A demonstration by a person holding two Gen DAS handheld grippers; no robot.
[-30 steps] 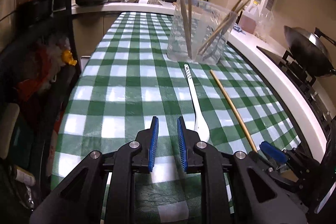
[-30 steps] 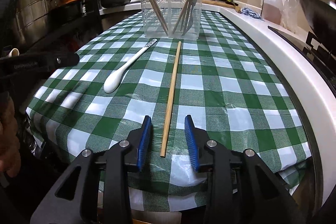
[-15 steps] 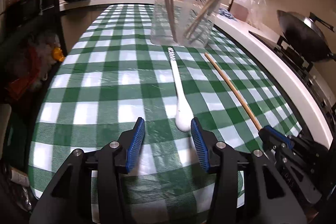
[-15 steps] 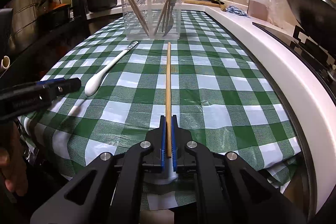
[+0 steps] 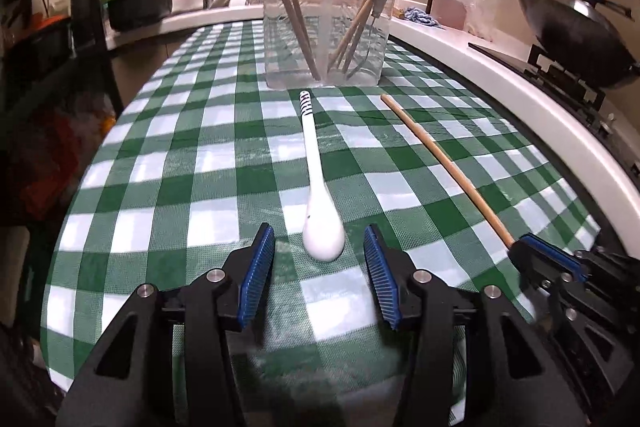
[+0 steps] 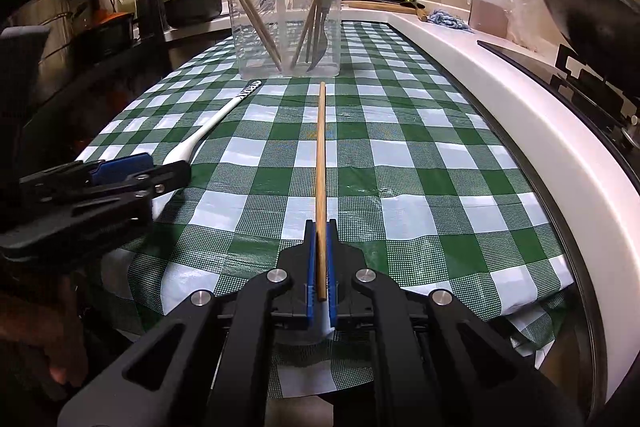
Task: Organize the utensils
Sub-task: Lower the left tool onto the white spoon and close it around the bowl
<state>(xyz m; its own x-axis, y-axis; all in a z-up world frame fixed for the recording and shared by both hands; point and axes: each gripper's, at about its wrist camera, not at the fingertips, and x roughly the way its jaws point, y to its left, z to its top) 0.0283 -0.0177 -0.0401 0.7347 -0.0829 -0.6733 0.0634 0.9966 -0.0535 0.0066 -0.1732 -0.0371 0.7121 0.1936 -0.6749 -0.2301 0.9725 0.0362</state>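
Note:
A white spoon (image 5: 316, 187) with a striped handle end lies on the green checked tablecloth (image 5: 200, 163). Its bowl sits just ahead of my open left gripper (image 5: 319, 259), between the blue pads, untouched. My right gripper (image 6: 320, 239) is shut on the near end of a wooden chopstick (image 6: 321, 155), which lies along the cloth and points at a clear plastic container (image 6: 286, 23). The container holds several chopsticks and a fork. The spoon (image 6: 208, 127) and my left gripper (image 6: 120, 171) also show in the right wrist view. The right gripper (image 5: 536, 255) shows in the left wrist view.
A white counter edge (image 6: 520, 99) runs along the right, with a wok (image 5: 580, 35) on a stove beyond it. A sink, pots and bottles stand at the back. A dark shelf rack (image 6: 80, 19) stands to the left of the table.
My left gripper has opened wider and moved up to the spoon's bowl. My right gripper closed on the chopstick's near end half a second ago and still holds it.

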